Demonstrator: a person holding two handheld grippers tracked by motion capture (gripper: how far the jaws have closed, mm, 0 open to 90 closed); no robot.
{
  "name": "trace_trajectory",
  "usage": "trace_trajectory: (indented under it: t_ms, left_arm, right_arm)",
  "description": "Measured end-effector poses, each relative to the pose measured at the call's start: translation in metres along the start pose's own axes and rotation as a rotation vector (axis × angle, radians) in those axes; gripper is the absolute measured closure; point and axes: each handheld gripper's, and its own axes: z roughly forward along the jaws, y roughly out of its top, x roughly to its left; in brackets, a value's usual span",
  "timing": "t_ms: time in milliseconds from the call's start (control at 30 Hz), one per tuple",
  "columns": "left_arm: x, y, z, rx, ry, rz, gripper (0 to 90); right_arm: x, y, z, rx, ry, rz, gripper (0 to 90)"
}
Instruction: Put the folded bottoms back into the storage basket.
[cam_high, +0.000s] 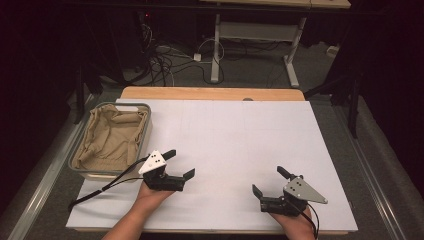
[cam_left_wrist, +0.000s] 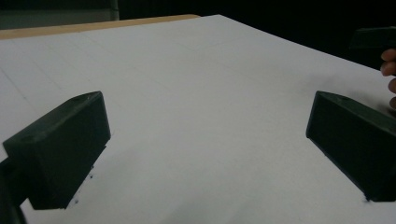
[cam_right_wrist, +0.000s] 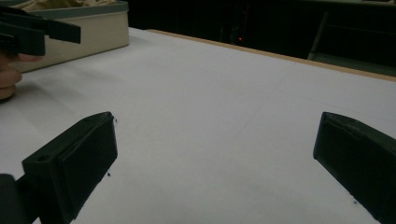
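Basket (cam_high: 111, 140) with its tan cloth liner (cam_high: 112, 135) sits just beyond and to the outside of my left gripper (cam_high: 181, 165) — near it, not touching — with its long axis running away from me. My right gripper (cam_high: 271, 182) is well apart from it, across the white table sheet (cam_high: 240, 135). Both grippers rest low on the sheet with jaws spread wide and nothing between them. From the right gripper view the basket (cam_right_wrist: 74, 28) lies far off past the left gripper (cam_right_wrist: 32, 30) — so I judge the left hand the one to reach it.
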Motion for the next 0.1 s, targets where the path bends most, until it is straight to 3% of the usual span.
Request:
trace_trajectory:
  t_ms: [100]
  left_arm:
    - [-0.0001,-0.0002,-0.0006,0.004,-0.005,0.001,0.0]
  right_arm:
    - [-0.0013,-0.0010,0.0008,0.005,-0.010,0.006,0.7]
